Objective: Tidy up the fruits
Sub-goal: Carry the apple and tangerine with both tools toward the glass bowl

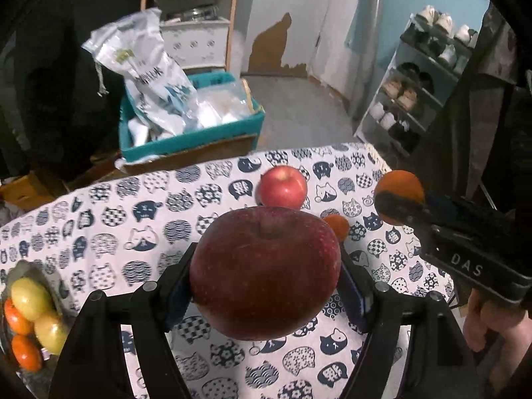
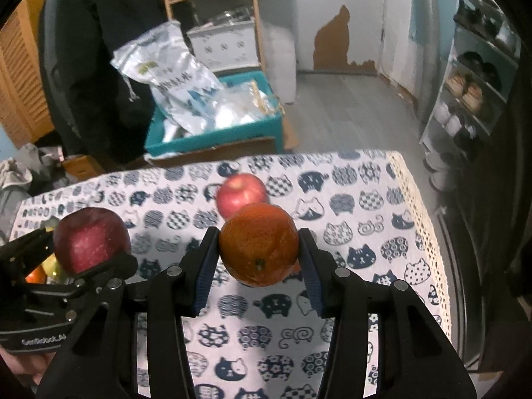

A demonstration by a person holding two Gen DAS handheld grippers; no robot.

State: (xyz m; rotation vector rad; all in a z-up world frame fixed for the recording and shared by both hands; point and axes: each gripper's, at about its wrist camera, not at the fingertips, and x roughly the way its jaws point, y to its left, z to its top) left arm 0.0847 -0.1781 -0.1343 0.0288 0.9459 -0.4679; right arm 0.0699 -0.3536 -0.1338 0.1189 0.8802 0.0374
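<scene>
Stem dimple of clamped dark apple (image 1: 266, 276) faces up.

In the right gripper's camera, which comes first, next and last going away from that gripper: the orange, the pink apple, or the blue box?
1. Orange: held between the right gripper fingers.
2. Pink apple: on the table just behind.
3. Blue box: beyond the table, on the floor.

A teal crate (image 2: 212, 139) of plastic bags (image 2: 173, 79) sits near a shoe rack (image 2: 472, 99).
</scene>
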